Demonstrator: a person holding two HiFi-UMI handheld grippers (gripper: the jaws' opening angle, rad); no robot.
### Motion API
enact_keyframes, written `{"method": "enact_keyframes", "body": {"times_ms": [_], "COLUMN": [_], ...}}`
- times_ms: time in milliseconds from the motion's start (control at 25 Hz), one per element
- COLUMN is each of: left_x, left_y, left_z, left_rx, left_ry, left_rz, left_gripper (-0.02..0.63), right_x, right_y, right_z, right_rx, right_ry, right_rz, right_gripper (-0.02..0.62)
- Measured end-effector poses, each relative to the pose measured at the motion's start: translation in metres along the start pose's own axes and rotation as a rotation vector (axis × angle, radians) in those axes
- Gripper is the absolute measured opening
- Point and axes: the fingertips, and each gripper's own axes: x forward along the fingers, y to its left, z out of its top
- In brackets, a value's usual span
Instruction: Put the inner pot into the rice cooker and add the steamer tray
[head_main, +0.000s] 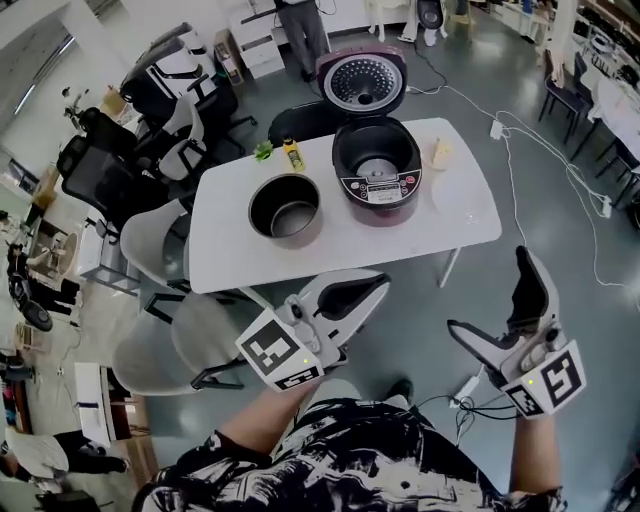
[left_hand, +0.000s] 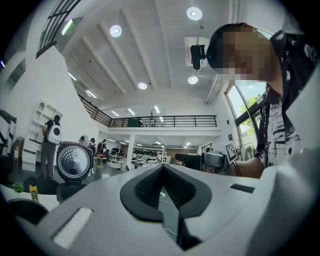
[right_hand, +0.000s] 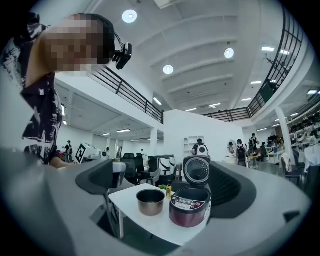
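Note:
The dark inner pot (head_main: 285, 208) stands empty on the white table (head_main: 230, 255), left of the maroon rice cooker (head_main: 377, 172). The cooker's lid (head_main: 362, 80) is up and its well is empty. A pale, see-through round thing (head_main: 462, 197), perhaps the steamer tray, lies to the cooker's right. My left gripper (head_main: 380, 284) hangs shut and empty off the table's near edge. My right gripper (head_main: 496, 300) is wide open and empty over the floor. The right gripper view frames the pot (right_hand: 150, 202) and cooker (right_hand: 190, 211) between the open jaws.
A small yellow bottle (head_main: 292, 153) and a green item (head_main: 263, 150) sit at the table's far edge, with a cream object (head_main: 440, 152) right of the cooker. Office chairs (head_main: 160, 245) crowd the table's left side. Cables (head_main: 540, 150) trail over the floor on the right.

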Motion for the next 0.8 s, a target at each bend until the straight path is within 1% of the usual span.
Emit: {"method": "enact_keyframes", "body": {"times_ms": [160,320,520,800], "left_x": [0.000,0.000,0.003,0.003], "left_y": [0.024,0.066,0.122,0.214], "left_z": [-0.007,-0.013,-0.011,-0.003], "left_rx": [-0.012,-0.002,-0.008,0.005], "left_ry": [0.028,0.026,0.002,-0.003], "left_rz": [0.082,0.133,0.147,0.162], "left_gripper": [0.005,0.005,0.005,0.005], "right_x": [0.028,0.073,0.133,0.219], "right_y": [-0.024,-0.049,-0.075,-0.109], "right_z": [-0.012,-0.031,-0.042,-0.041], "right_rx": [0.031,0.057,0.066,0.025], "right_ry": [0.006,0.005,0.034,0.030], "right_rz": [0.062,0.090,0.106,0.101], "right_gripper": [0.549,0.549,0.549,0.549]}}
